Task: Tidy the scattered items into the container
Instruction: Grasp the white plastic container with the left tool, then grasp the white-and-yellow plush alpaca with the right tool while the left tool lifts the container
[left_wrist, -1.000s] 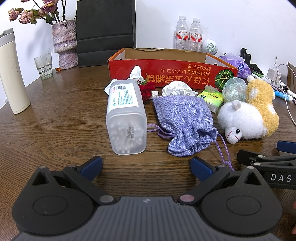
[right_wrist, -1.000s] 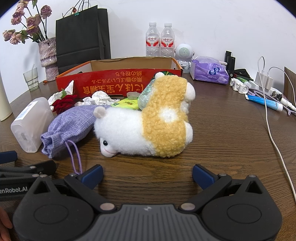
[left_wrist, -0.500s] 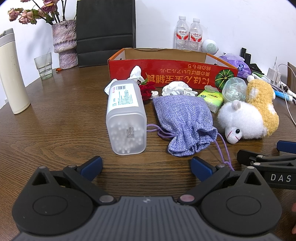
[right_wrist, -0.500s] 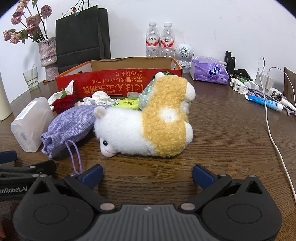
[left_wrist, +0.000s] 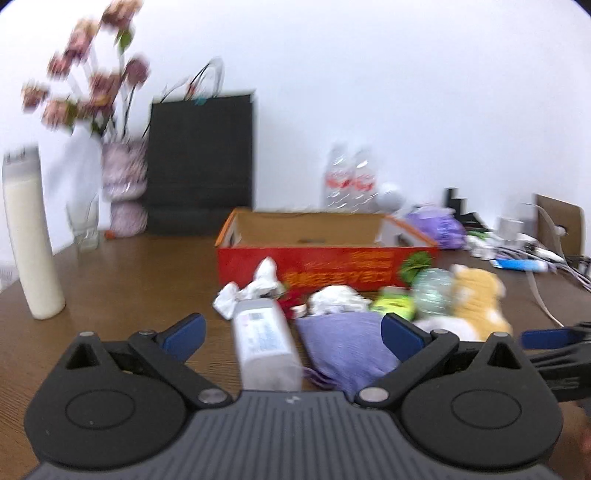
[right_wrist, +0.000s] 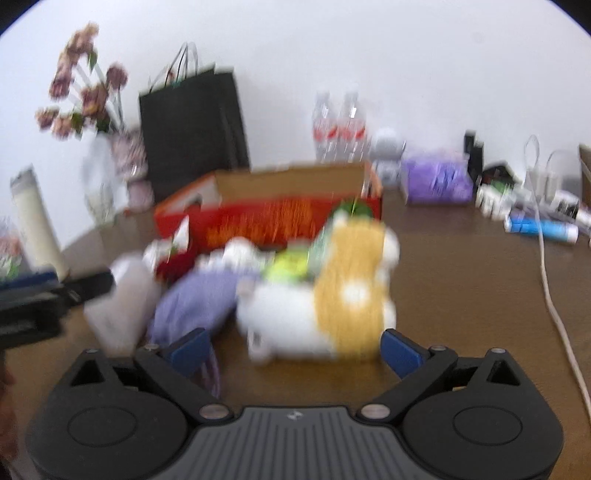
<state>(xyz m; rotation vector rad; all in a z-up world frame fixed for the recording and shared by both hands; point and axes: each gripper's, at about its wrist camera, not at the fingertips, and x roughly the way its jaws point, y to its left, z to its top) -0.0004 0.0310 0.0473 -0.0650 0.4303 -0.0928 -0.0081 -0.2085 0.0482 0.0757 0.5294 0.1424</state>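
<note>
The red cardboard box (left_wrist: 325, 267) sits open-topped on the wooden table (left_wrist: 110, 280), beyond the scattered things and ahead of both tools. Directly in front of the left gripper (left_wrist: 291, 334), whose blue-tipped jaws are spread wide and hold nothing, lie a white plastic bottle (left_wrist: 264, 345) and a purple cloth pouch (left_wrist: 343, 345) side by side. The right gripper (right_wrist: 295, 349) is likewise spread apart, with the white-and-yellow plush toy (right_wrist: 328, 299) lying just ahead of it. Both views are blurred.
</note>
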